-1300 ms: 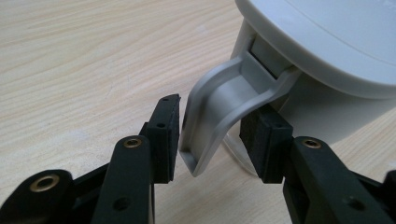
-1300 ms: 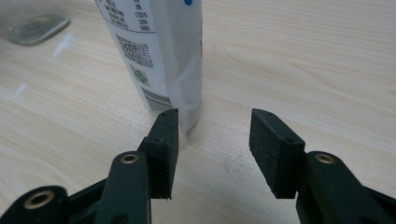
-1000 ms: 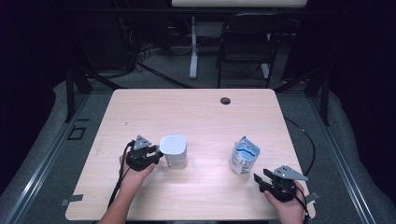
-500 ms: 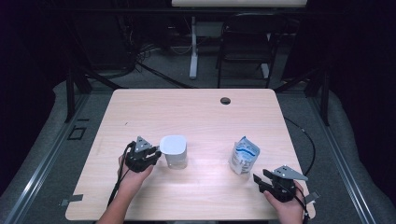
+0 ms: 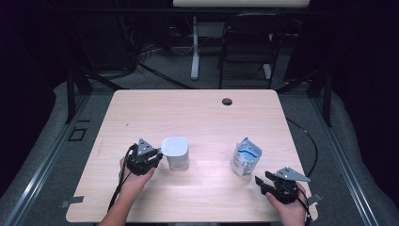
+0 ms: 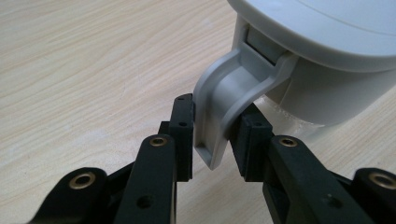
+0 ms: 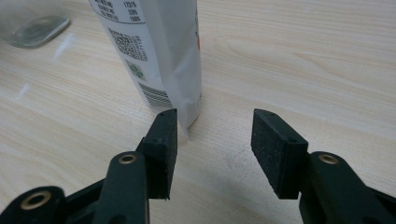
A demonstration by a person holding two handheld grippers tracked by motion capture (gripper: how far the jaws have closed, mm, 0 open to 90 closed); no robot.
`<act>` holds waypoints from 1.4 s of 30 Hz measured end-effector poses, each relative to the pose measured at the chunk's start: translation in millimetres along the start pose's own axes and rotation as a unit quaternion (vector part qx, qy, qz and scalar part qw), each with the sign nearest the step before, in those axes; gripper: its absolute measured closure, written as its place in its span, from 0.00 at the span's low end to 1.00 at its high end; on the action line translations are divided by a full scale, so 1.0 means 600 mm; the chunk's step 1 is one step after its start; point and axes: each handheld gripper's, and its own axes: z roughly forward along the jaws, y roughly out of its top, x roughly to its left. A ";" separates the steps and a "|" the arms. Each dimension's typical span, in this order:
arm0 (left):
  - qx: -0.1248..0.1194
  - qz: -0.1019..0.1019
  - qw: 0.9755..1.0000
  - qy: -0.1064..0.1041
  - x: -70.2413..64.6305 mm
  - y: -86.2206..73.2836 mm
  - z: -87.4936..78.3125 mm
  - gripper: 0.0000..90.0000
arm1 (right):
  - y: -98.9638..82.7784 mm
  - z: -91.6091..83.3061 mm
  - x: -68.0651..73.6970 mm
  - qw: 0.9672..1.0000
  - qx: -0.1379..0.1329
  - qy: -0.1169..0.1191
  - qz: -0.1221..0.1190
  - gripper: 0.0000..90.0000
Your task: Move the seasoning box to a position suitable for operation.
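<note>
The left gripper (image 6: 212, 133) clamps the grey jug's (image 5: 175, 151) handle (image 6: 224, 100). The upright pouch (image 5: 245, 157) stands at eleven o'clock from the right gripper (image 7: 212, 140), whose jaws gape apart, empty.

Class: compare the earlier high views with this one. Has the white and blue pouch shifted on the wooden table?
No. The white and blue pouch stands at the same spot relative to the table's round hole.
</note>
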 end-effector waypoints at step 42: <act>0.009 0.043 0.997 -0.057 -0.070 -0.049 -0.067 0.79 | 0.007 -0.018 0.037 0.999 -0.015 0.004 -0.042 0.49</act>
